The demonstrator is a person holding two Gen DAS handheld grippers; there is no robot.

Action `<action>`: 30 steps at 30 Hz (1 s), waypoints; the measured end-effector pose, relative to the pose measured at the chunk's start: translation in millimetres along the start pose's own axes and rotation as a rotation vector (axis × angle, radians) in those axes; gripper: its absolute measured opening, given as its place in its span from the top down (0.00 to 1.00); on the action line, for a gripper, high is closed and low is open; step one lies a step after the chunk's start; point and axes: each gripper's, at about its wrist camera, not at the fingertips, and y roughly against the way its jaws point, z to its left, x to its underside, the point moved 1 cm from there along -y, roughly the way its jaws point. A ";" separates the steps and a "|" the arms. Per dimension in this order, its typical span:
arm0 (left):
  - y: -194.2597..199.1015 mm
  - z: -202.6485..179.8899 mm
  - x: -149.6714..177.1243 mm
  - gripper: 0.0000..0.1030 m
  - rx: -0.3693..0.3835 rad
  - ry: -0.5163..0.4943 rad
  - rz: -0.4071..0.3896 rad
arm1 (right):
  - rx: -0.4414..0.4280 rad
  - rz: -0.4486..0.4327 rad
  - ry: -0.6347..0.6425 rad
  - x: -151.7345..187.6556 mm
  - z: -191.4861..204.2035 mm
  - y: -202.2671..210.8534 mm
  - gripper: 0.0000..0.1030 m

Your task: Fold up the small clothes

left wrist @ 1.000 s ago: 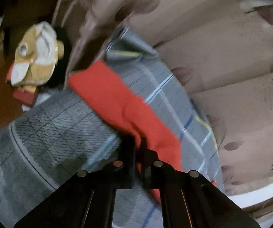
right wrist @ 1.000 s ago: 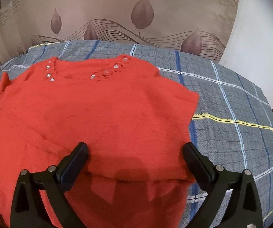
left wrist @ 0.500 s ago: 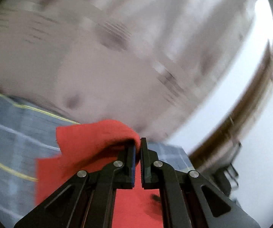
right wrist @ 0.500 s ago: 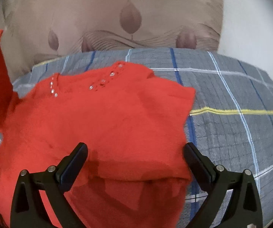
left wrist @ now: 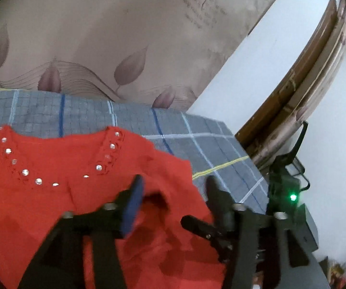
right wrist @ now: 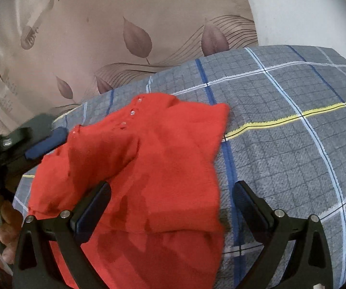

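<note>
While the red top [right wrist: 163,168] lies on the plaid blanket [right wrist: 281,144], we hold our left gripper [left wrist: 173,190] and right gripper [right wrist: 173,197] spread apart above it.

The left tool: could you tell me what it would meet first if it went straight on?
Probably the red top, lying between and just beyond the open left tool; depth is unclear.

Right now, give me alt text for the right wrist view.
A red sweater with a studded neckline lies partly folded on a grey plaid blanket, with the open right tongs above its lower half. The left tongs reach in at the left edge; a leaf-print curtain hangs behind.
</note>
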 end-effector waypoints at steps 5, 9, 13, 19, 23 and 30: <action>59.4 3.1 -3.6 0.09 -0.032 0.003 -0.184 | -0.015 -0.009 -0.022 1.2 -2.7 4.6 0.02; 99.4 35.3 21.1 0.08 -0.250 0.047 -0.241 | 0.022 -0.071 -0.044 -0.1 -4.0 19.0 0.02; 111.7 86.9 65.8 0.08 -0.350 0.158 -0.202 | 0.075 -0.116 0.121 -18.9 42.9 41.6 0.02; 121.7 130.1 95.5 0.08 -0.261 0.356 -0.259 | 0.337 0.048 0.638 -46.2 149.3 -2.6 0.03; 116.6 120.1 97.3 0.08 -0.285 0.312 -0.221 | 0.517 0.122 0.787 -45.6 158.5 -45.2 0.84; 117.3 125.3 94.3 0.08 -0.256 0.346 -0.231 | -0.179 0.036 -0.235 -35.1 -14.9 -7.8 0.85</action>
